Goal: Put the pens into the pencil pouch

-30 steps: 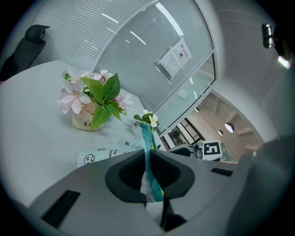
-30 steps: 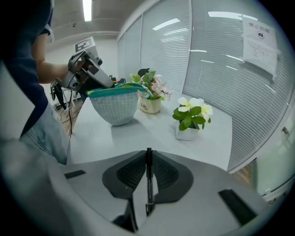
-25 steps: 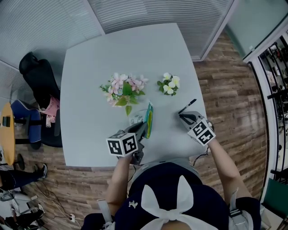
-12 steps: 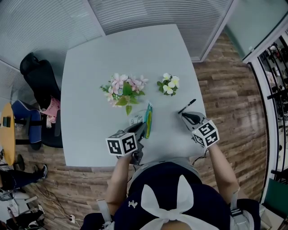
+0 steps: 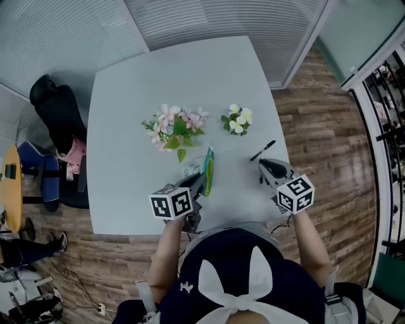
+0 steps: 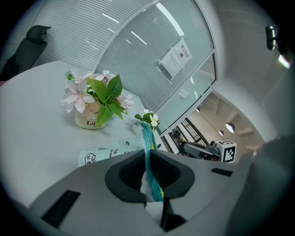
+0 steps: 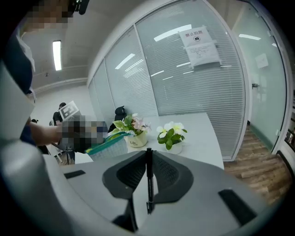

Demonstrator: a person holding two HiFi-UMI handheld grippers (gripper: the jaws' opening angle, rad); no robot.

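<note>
A person in a dark top with a white bow works over a pale grey bench, a hand-held tool in each hand. The left tool is clamped narrow on the teal zip edge of the pencil pouch, a white pouch printed with small doodles. The pinched edge stands up between the pads, while the rest of the pouch lies on the bench between the tool and a pot of pink flowers. The right tool, over the bench's near right corner and well apart from the left one, grips a black pen. That pen stands upright between the pads, its top about level with the jaw tips. A second black pen lies slantwise on the bench just beyond the right tool's tips. In the head view it sits below and to the right of a small pot of white and yellow flowers. In the right gripper view the pouch shows to the left of both pots, its teal rim uppermost. A black chair stands off the bench's left side on a wood-plank floor. A glass partition with slatted blinds closes the far side of the room.
</note>
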